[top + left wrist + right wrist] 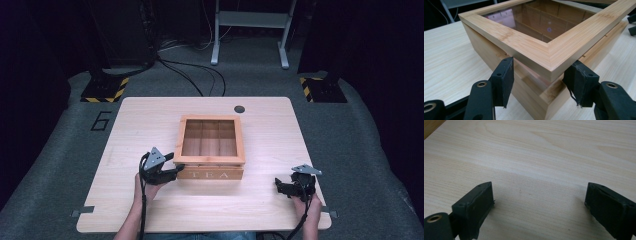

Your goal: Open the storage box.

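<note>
Near the middle of the bench (150, 210) stood the wooden tea box (212, 174), its glass-paned lid (212, 136) lifted slightly off the base at the near left corner. The left tool (177, 170) sat at that corner; in the left gripper view its two black pads (504, 77) straddled the raised corner of the lid, one on each side face, close to the wood or perhaps just grazing it, with no firm clamp to be seen. The right tool (278, 186) rested well apart from the box toward the bench's right edge, its jaws spread wide over bare wood with nothing between them.

The risk, as I judged it, lay in that corner hold. A mitred corner gives the pads two angled faces, so a squeeze could push the lid outward and let it slip free and drop shut. Lifting from one corner alone might also twist the lid on its hinges or drag the whole box across the bench, since the right tool was not bracing the base.
</note>
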